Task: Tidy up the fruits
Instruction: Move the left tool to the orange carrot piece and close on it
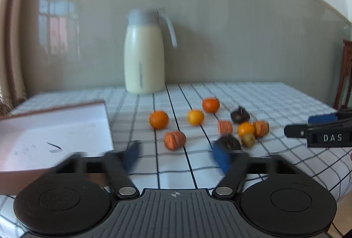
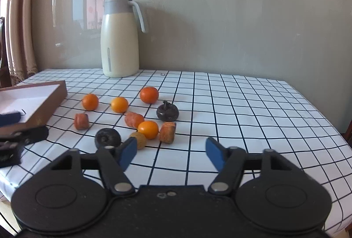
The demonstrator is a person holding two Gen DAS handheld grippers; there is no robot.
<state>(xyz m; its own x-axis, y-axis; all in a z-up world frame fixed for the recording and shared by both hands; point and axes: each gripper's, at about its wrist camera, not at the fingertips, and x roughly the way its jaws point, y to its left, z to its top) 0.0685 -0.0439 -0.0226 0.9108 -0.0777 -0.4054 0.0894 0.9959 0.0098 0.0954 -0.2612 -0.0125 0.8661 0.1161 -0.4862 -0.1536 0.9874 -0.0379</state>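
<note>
On the bench (image 2: 253,110), under a white cloth with a black grid, the fruits lie scattered in a loose cluster near the middle: four oranges (image 2: 149,95), three ridged orange-brown pieces (image 2: 81,121), two dark round fruits (image 2: 167,113) and one small tan fruit (image 2: 138,139). A cream jug (image 2: 120,37) with a grey lid stands behind them by the wall. A shallow brown tray (image 2: 57,92) with a white floor sits to the left of the cluster, well apart from it.

Both grippers hang low over the near edge. The left gripper (image 1: 179,155) stands part-spread with nothing between its blue pads; one dark fruit lies just beyond its right pad, the view blurred. The right gripper (image 2: 170,153) is likewise part-spread and holds nothing, the tan fruit just beyond its left pad.
</note>
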